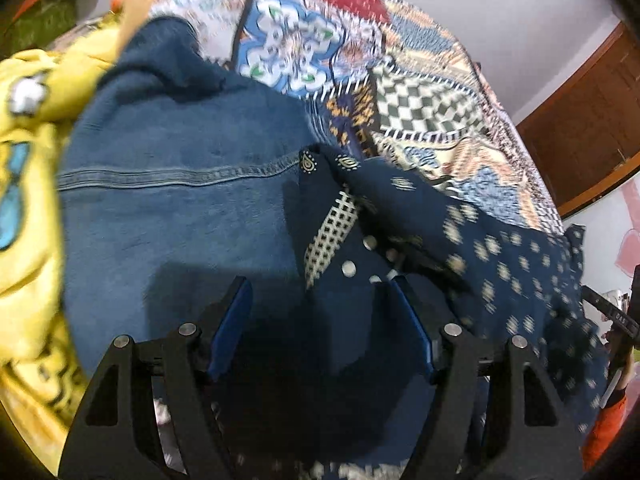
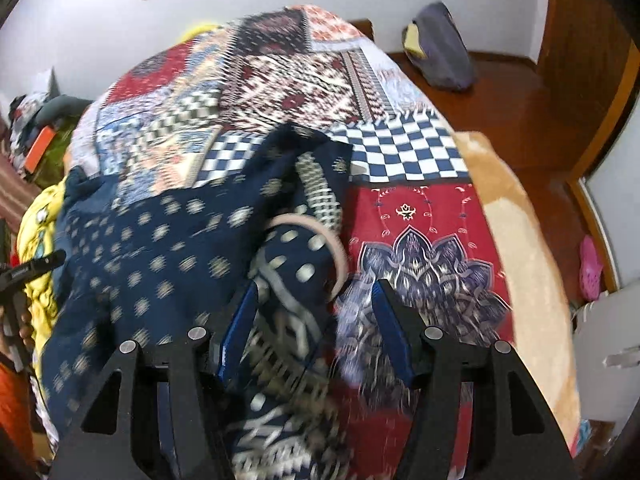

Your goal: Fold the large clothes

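A navy printed garment (image 1: 500, 248) with cream motifs, a checked placket and buttons lies bunched on the bed. It also shows in the right wrist view (image 2: 160, 248). My left gripper (image 1: 320, 292) is open, its jaws wide apart, just above the garment's button placket. My right gripper (image 2: 314, 296) is open over the garment's patterned edge and a cream trim loop (image 2: 320, 232). Neither gripper holds cloth.
A blue denim piece (image 1: 180, 184) lies under the garment, beside a yellow printed garment (image 1: 28, 184). The patchwork bedspread (image 2: 420, 208) covers the bed, over a beige blanket (image 2: 528, 264). A wooden floor (image 2: 520, 112) with a grey bag (image 2: 440, 48) lies to the right.
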A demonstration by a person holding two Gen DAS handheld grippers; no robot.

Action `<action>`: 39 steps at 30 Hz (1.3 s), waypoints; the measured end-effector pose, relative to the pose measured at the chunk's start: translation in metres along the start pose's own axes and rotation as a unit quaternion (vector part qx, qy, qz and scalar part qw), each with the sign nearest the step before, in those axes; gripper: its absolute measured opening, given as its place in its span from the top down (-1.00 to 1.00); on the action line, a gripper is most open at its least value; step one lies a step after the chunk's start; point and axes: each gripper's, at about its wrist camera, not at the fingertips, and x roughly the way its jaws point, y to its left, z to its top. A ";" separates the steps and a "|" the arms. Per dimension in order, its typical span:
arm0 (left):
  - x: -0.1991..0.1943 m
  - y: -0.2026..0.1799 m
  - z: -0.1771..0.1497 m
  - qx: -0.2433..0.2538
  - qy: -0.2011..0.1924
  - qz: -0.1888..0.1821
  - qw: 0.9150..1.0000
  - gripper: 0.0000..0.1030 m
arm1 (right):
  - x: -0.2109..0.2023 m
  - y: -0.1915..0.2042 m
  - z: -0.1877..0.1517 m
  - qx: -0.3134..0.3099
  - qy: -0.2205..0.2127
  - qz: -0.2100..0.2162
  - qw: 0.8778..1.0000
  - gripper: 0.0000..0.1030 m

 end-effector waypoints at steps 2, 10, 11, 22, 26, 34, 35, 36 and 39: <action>0.011 -0.001 0.005 0.000 -0.004 -0.013 1.000 -0.34 | 0.009 -0.007 0.007 0.020 0.000 0.021 1.000 -0.07; 0.017 -0.029 0.015 0.056 -0.044 -0.029 0.997 0.39 | 0.031 0.006 0.031 0.005 -0.010 0.049 0.999 0.48; 0.015 -0.031 0.016 0.057 -0.046 -0.029 0.997 0.61 | 0.033 0.010 0.032 0.004 -0.008 0.050 0.999 0.56; -0.080 -0.035 0.047 0.045 -0.160 -0.011 0.986 0.96 | -0.019 0.065 0.064 -0.076 -0.082 0.071 0.991 0.79; -0.092 -0.033 0.075 0.044 -0.183 0.008 0.982 0.96 | -0.025 0.096 0.091 -0.098 -0.107 0.073 0.987 0.79; -0.048 -0.007 0.116 0.033 -0.157 0.067 0.985 0.96 | 0.019 0.127 0.129 -0.118 -0.094 0.019 0.988 0.79; -0.037 -0.002 0.117 0.036 -0.148 0.075 0.985 0.96 | 0.029 0.125 0.130 -0.116 -0.088 0.008 0.989 0.79; -0.027 0.001 0.115 0.041 -0.140 0.086 0.986 0.96 | 0.035 0.123 0.131 -0.115 -0.083 0.002 0.990 0.79; -0.002 0.011 0.107 0.046 -0.111 0.105 0.987 0.96 | 0.053 0.108 0.127 -0.104 -0.066 -0.007 0.992 0.79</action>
